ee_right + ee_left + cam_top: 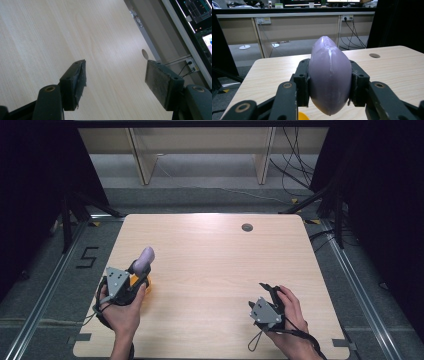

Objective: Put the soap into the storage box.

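A smooth lilac, egg-shaped object (330, 75) is clamped between the two black pads of my left gripper (329, 83). From above, the lilac object (144, 258) sticks out past the left gripper (136, 270) over the table's left side. Just beneath it lies a small orange thing (147, 284), and a sliver of that orange thing (303, 116) peeks out under the held object. At the table's near right, my right gripper (268, 291) is held low in a hand. Its pads (75, 82) stand wide apart over bare wood, with nothing between them; right gripper (117, 83).
The light wooden table (215, 265) has a round cable hole (247, 227) near its far edge. Beyond it are wooden shelf legs (142, 162) and loose cables (295, 167) on the floor. Black tripod legs (75, 210) stand at the far left corner.
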The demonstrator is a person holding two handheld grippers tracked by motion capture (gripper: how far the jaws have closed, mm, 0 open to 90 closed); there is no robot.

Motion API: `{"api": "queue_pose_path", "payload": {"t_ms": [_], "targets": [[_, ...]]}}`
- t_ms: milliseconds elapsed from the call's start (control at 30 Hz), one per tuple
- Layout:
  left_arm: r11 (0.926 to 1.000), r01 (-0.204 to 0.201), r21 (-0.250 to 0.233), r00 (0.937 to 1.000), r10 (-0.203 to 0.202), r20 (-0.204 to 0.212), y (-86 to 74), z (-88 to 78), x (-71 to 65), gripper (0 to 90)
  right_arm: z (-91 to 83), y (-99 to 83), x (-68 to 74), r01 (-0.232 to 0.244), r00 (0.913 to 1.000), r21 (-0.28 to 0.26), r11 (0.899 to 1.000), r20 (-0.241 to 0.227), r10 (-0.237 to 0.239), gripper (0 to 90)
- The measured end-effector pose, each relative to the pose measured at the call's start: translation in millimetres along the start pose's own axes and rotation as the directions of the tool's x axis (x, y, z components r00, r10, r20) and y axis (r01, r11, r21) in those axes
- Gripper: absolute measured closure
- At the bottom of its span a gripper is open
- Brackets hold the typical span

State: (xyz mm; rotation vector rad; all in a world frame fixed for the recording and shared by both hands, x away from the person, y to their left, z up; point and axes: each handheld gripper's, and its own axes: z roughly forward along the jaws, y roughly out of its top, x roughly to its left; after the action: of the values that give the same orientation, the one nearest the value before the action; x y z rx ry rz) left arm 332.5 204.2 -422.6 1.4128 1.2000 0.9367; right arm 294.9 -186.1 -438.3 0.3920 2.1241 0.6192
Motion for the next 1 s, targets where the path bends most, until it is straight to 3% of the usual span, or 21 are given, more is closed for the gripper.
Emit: {"api": "queue_pose_path", "payload": {"t_ms": [600,1000], "targets": [[0.9988,0.027,0.041,0.9981,-0.025,-0.057,-19.5,6.6,15.4,58.7,-0.3,0.1,0.5,-0.003,1.0000,0.000,1.000,-0.003,0.003,34.0],[0.9964,0.040,0.075,0.9969,-0.034,-0.071,-33.3,11.9,21.7,58.7,0.2,0.2,-0.3,0.015,0.9999,-0.002,1.000,-0.005,-0.015,34.0]]}}
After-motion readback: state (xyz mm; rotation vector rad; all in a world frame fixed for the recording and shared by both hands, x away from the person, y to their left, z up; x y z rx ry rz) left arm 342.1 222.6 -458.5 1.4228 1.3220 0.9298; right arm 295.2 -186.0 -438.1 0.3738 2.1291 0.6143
